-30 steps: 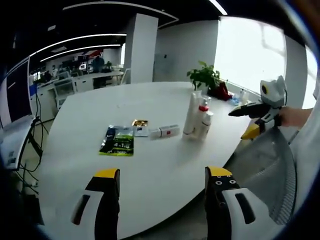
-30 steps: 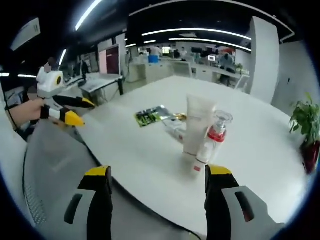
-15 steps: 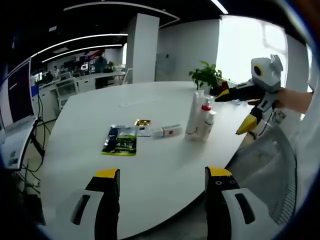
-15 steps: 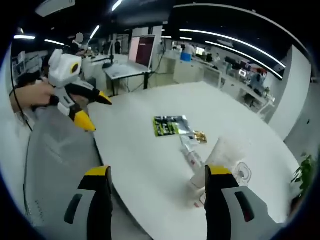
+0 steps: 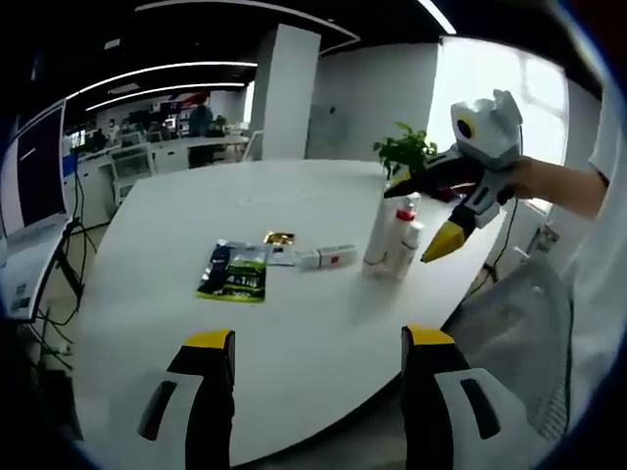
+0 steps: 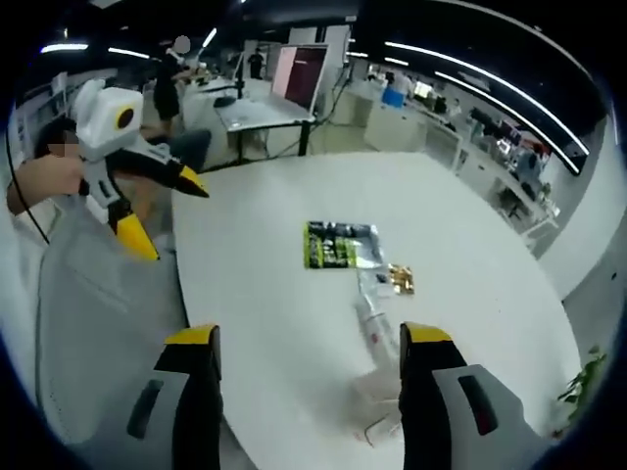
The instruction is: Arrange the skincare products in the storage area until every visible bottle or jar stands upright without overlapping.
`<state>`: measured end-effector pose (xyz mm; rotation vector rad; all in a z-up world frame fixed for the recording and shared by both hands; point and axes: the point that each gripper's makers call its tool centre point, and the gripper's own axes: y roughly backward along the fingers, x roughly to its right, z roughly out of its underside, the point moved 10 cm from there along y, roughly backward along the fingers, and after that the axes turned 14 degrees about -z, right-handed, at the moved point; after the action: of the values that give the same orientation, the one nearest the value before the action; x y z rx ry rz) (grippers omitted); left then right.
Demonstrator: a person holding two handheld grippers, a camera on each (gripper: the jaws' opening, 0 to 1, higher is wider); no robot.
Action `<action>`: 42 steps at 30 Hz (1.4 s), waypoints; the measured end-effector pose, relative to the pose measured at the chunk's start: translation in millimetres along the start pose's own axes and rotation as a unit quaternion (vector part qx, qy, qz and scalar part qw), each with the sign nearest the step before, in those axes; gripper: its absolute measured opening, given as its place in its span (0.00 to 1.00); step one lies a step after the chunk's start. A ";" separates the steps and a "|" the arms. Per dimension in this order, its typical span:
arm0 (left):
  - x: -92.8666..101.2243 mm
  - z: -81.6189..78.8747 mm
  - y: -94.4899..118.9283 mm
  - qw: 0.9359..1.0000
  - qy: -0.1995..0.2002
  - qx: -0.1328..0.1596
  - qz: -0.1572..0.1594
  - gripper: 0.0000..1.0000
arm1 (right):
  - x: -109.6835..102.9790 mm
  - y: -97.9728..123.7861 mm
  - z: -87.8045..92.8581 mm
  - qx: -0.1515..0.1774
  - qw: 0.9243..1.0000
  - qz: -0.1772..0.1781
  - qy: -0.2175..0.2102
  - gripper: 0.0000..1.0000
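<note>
Fingers of the left gripper (image 5: 318, 352) stand wide apart with nothing between them; ahead of them on the white table (image 5: 294, 323) lie a green packet (image 5: 235, 274) and a small tube (image 5: 328, 258). Right gripper (image 5: 423, 215), fingers spread wide and empty, hovers at the upright bottles (image 5: 392, 235); in the right gripper view, those bottles sit between its fingertips.

Left tongs (image 5: 318, 343): black jaws, yellow tips, white body panels with dark slots. Right tongs (image 6: 306, 338): identical build, yellow-tipped black jaws, white housing. Person wears a white short sleeve (image 5: 609, 147).
</note>
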<state>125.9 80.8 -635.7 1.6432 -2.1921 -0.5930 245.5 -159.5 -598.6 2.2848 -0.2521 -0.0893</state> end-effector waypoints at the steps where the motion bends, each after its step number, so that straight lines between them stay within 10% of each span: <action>1: 0.5 0.1 -0.3 1.000 -0.001 -0.002 0.000 0.62 | 2.8 -1.0 -2.0 -0.003 1.000 0.000 0.002 0.73; 19: 2.5 1.3 -2.9 1.000 -0.006 -0.011 0.007 0.62 | 53.8 -37.3 -38.6 -0.069 0.996 -0.048 0.025 0.70; 42: -1.2 2.6 -4.2 1.000 0.007 -0.010 0.015 0.61 | 85.2 -87.9 -24.3 -0.175 0.982 -0.059 0.035 0.64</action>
<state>128.4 81.3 -640.2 1.5963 -2.1905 -0.5909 345.7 -102.7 -646.7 1.9457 -0.0575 -0.1053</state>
